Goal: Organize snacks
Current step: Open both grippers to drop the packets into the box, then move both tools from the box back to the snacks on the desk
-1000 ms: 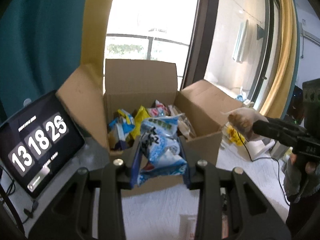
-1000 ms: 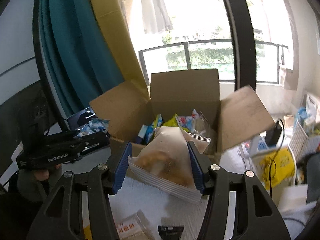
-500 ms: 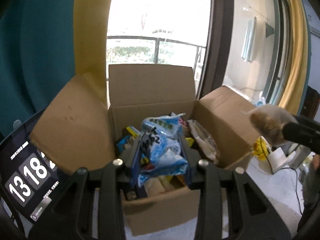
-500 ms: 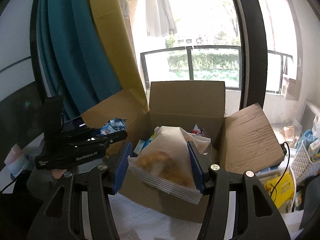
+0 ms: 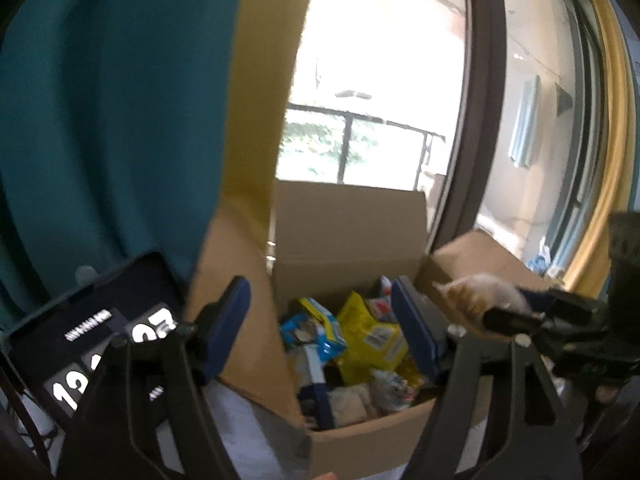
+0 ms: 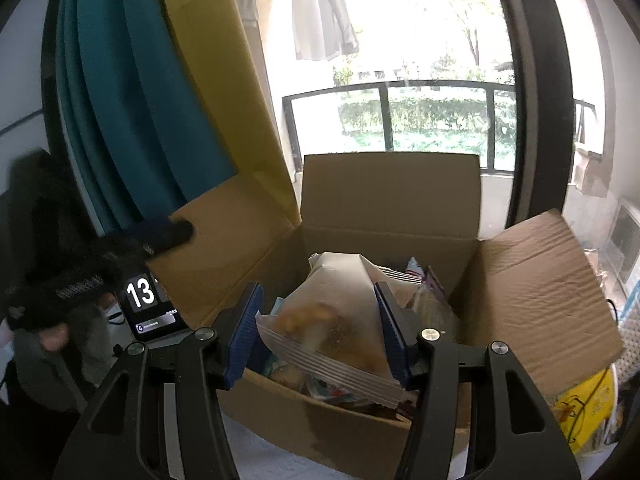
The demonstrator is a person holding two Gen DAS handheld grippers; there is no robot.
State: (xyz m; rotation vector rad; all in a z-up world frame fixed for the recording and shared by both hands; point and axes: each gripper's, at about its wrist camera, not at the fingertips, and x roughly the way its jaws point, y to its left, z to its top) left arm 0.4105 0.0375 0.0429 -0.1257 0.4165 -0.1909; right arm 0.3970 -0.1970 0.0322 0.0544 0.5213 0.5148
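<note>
Far left, left wrist view: a tablet (image 5: 92,344) leans on the surface showing large white flip-clock digits, partly cut off by the left gripper's frame. It also shows small in the right wrist view, just beside the outer left flap of the cardboard box (image 6: 388,216). Behind it hang a teal curtain (image 5: 100,112) and a mustard-yellow curtain (image 5: 260,92).

Left gripper (image 5: 320,332): jaws opening, blue pads spread wide with nothing between them. It hangs at the box's left front corner, one pad outside the left flap, the other over the open top. Picture blurred.

Centre: the box stands open, all four flaps up or splayed outward. Inside lies a loose pile of snack packets: a blue-and-white packet (image 5: 316,328) toward the left wall, a yellow packet (image 5: 372,340) mid-box, pale wrapped pieces along the front wall. Labels too blurred to read.

Right gripper (image 6: 320,336): pads pinching a clear ribbed-edge bag of brown snack pieces (image 6: 336,328) by its two sides, folded paper-like top pointing toward the back flap. The bag hangs over the box's front half, above the other packets. The left wrist view shows it over the right wall.

Far right: a yellow bag (image 6: 584,408) on the surface outside the right flap. Window with black balcony railing (image 6: 388,120) behind.
</note>
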